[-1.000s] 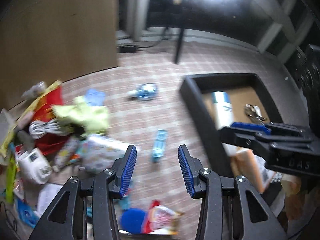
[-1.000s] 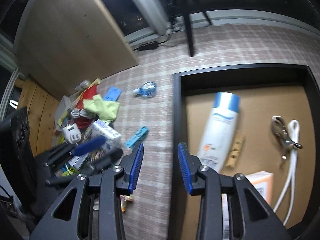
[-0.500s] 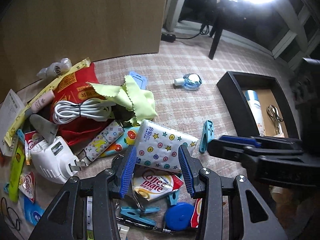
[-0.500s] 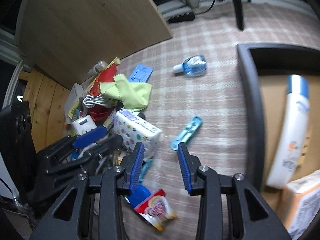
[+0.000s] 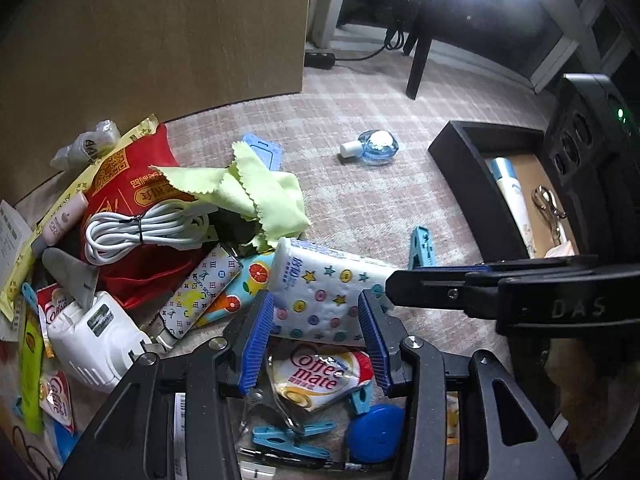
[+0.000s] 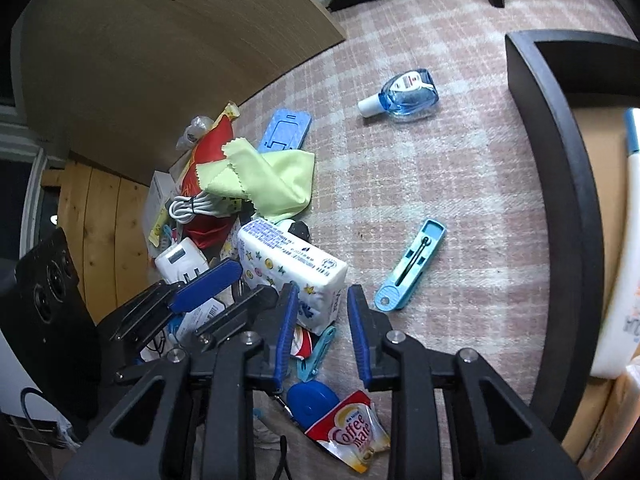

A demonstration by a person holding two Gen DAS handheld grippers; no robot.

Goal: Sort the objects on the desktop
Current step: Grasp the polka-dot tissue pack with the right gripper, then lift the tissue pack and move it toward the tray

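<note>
A white tissue pack [image 5: 324, 292] printed with stars and dots lies on the checked cloth beside a pile of small items; it also shows in the right wrist view [image 6: 292, 268]. My left gripper [image 5: 316, 340] is open just in front of the pack, fingers either side of its near end. My right gripper [image 6: 318, 332] is open and empty, close beside the pack's corner; it shows as a black arm [image 5: 500, 288] in the left wrist view. A Coffee mate sachet [image 5: 320, 376] lies under the left gripper.
A black tray [image 6: 560, 184] on the right holds a white bottle [image 6: 624, 280]. On the cloth lie a blue bottle [image 6: 404, 94], a light blue clip [image 6: 412, 268], a green cloth [image 5: 248, 196], a white cable [image 5: 144, 228], a white charger [image 5: 96, 336] and a blue tape measure [image 5: 374, 432].
Both grippers have swung left from the tray toward the pile and come lower and closer to the tissue pack. Both stay open.
</note>
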